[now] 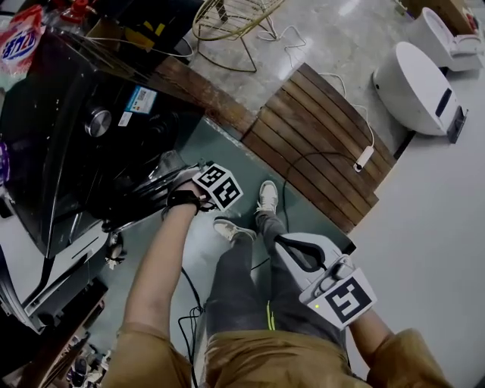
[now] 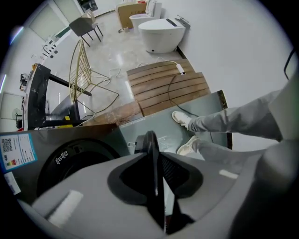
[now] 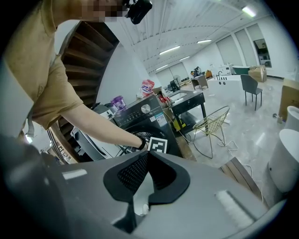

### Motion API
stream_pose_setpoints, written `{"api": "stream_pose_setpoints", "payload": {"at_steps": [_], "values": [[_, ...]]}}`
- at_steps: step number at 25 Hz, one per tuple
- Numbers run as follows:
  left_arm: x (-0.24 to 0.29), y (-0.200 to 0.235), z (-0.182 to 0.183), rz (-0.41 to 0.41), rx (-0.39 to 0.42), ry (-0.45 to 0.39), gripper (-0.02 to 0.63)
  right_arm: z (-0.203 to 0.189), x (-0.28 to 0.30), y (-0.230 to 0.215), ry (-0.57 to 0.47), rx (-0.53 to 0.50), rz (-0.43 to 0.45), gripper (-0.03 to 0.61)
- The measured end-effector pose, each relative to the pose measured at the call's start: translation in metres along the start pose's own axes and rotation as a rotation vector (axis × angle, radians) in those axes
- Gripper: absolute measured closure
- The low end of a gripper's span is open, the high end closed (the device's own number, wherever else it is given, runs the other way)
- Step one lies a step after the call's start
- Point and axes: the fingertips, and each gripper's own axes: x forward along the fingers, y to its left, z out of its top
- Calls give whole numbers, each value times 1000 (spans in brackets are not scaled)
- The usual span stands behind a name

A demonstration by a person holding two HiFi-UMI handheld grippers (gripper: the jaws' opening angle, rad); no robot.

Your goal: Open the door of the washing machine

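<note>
The black front-loading washing machine stands at the left of the head view, with its round door swung a little way out from the front. My left gripper points steeply down at the door's outer edge. In the left gripper view the thin dark door rim runs between the jaws, and the left gripper is shut on it. The drum opening shows to its left. My right gripper hangs by my right leg, away from the machine. The right gripper is shut on nothing.
A slatted wooden platform lies beyond my shoes, with a cable and plug block on it. Two white toilets stand at the far right. A gold wire chair is behind the machine, and a detergent bag lies on top of it.
</note>
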Motion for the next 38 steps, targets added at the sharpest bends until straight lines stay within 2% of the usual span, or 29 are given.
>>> {"api": "stream_pose_setpoints", "payload": {"at_steps": [6, 12, 16, 18, 19, 22, 28, 33, 38], "values": [[4, -31, -6, 3, 47, 2, 466, -1, 4, 11, 20, -32, 35, 574], [-5, -45, -7, 22, 59, -45, 445, -10, 8, 15, 30, -46, 20, 574], [-18, -63, -9, 47, 25, -93, 442, -13, 4, 27, 40, -80, 19, 574], [-28, -69, -10, 85, -4, -144, 445, -11, 1, 33, 32, -88, 9, 573], [-34, -72, -10, 105, -21, -174, 467, -11, -1, 36, 30, -92, 4, 574], [-49, -84, -13, 127, -105, -253, 472, -14, -3, 48, 29, -112, 3, 574], [-78, -104, -53, 167, -364, -385, 472, -24, 6, 84, 33, -163, 53, 574], [-87, -117, -101, 256, -518, -447, 472, -28, 23, 121, 66, -231, 119, 574], [-86, -137, -140, 309, -661, -454, 474, -29, 31, 142, 95, -287, 199, 574]]}}
